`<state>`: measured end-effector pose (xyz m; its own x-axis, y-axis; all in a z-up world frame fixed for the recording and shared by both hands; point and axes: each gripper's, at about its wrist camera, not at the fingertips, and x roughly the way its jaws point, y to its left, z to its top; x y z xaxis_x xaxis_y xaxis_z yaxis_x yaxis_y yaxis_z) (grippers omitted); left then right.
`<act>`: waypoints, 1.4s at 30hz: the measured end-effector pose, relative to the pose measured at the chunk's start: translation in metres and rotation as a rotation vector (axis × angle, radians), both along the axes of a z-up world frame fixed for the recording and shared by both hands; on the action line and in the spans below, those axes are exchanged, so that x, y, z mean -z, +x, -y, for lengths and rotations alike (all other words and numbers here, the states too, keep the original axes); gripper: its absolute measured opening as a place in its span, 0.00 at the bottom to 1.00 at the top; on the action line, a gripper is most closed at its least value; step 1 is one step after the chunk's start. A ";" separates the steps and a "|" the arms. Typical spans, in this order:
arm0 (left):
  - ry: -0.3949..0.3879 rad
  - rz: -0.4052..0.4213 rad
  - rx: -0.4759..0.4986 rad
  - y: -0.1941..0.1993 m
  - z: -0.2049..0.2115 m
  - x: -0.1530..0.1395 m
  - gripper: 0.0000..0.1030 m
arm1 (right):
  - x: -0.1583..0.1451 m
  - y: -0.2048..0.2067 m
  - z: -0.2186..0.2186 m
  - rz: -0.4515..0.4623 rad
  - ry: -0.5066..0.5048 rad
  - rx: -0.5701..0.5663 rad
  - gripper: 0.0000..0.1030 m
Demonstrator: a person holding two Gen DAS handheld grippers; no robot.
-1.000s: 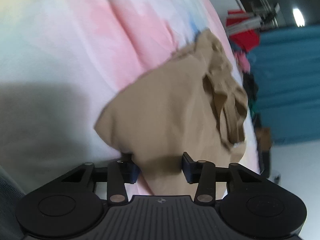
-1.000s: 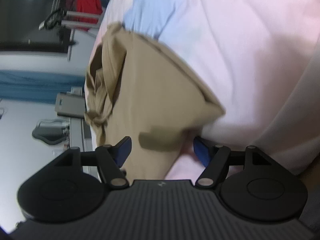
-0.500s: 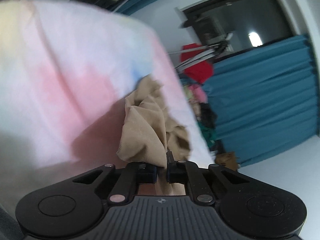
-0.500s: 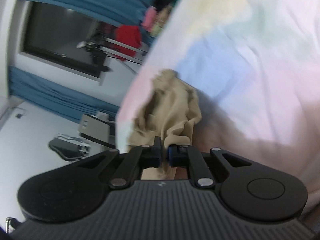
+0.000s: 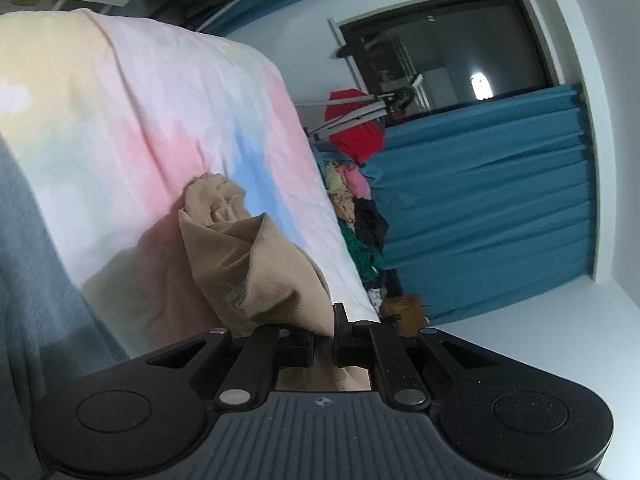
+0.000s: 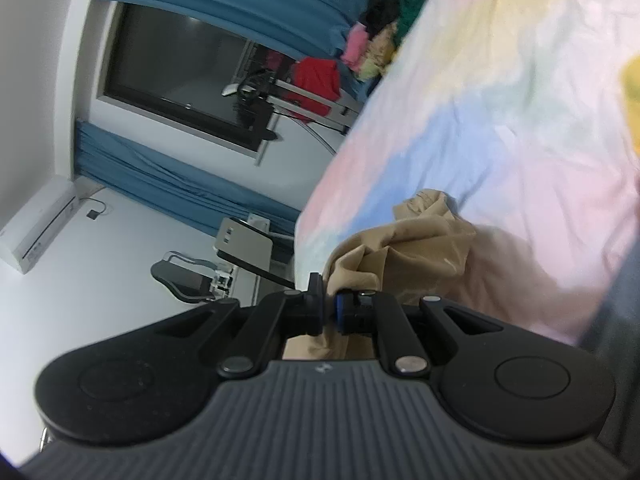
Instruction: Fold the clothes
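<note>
Here, each hand-held gripper, left (image 5: 323,346) and right (image 6: 329,314), clamped on bunched tan garment (image 5: 256,264), its shape hidden in folds.

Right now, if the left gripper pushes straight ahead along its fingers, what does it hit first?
Likely the tan garment it is already shut on. The left gripper has that cloth bunched directly ahead; beyond it lies the pastel sheet. Depth past the cloth is unclear.

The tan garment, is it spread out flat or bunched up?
Bunched up. The tan garment hangs in crumpled folds from both shut grippers, its far end trailing on the pastel sheet.
</note>
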<state>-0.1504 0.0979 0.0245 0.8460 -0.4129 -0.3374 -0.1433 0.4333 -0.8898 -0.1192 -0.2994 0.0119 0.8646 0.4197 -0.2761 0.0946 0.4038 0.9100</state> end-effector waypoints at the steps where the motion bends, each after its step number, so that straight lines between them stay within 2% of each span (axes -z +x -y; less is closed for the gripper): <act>1: 0.012 0.009 -0.004 0.007 0.000 -0.002 0.08 | 0.001 0.004 0.001 -0.004 0.005 0.003 0.09; 4: 0.064 0.009 -0.020 0.043 0.004 -0.010 0.09 | 0.000 0.031 -0.001 0.000 0.011 0.021 0.09; 10: 0.194 -0.044 -0.044 0.138 0.012 -0.014 0.10 | 0.000 0.122 -0.014 -0.058 -0.036 0.071 0.09; 16: 0.332 -0.131 -0.036 0.210 0.015 0.023 0.10 | 0.041 0.194 -0.020 -0.167 -0.036 0.050 0.09; 21: 0.366 -0.143 -0.036 0.236 0.013 0.066 0.10 | 0.080 0.223 -0.014 -0.196 -0.012 -0.028 0.10; 27: 0.283 -0.178 -0.045 0.255 -0.001 0.110 0.13 | 0.106 0.245 -0.008 -0.226 -0.016 -0.108 0.11; 31: 0.329 -0.181 0.004 0.266 -0.002 0.116 0.13 | 0.111 0.256 -0.005 -0.259 0.006 -0.135 0.11; 36: 0.351 -0.163 0.041 0.265 -0.002 0.114 0.12 | 0.106 0.261 -0.003 -0.244 -0.019 -0.189 0.13; 37: 0.354 -0.155 0.047 0.264 -0.001 0.111 0.13 | 0.105 0.260 -0.003 -0.235 -0.004 -0.188 0.18; 38: 0.359 -0.146 0.053 0.263 0.000 0.108 0.15 | 0.102 0.258 -0.003 -0.216 0.012 -0.192 0.40; 39: 0.366 -0.129 0.071 0.262 0.003 0.104 0.30 | 0.099 0.256 -0.004 -0.183 0.030 -0.197 0.55; 40: 0.374 -0.108 0.096 0.261 0.006 0.099 0.51 | 0.095 0.253 -0.006 -0.146 0.048 -0.201 0.83; 41: 0.389 -0.081 0.113 0.260 0.010 0.094 0.58 | 0.091 0.251 -0.007 -0.113 0.057 -0.205 0.91; 42: 0.410 -0.052 0.125 0.257 0.014 0.089 0.64 | 0.086 0.249 -0.008 -0.080 0.063 -0.210 0.90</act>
<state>0.1065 0.0842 -0.0641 0.7754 -0.3339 -0.5360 -0.1079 0.7662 -0.6334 0.1295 -0.2912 -0.0737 0.7328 0.6069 -0.3076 0.0874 0.3644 0.9271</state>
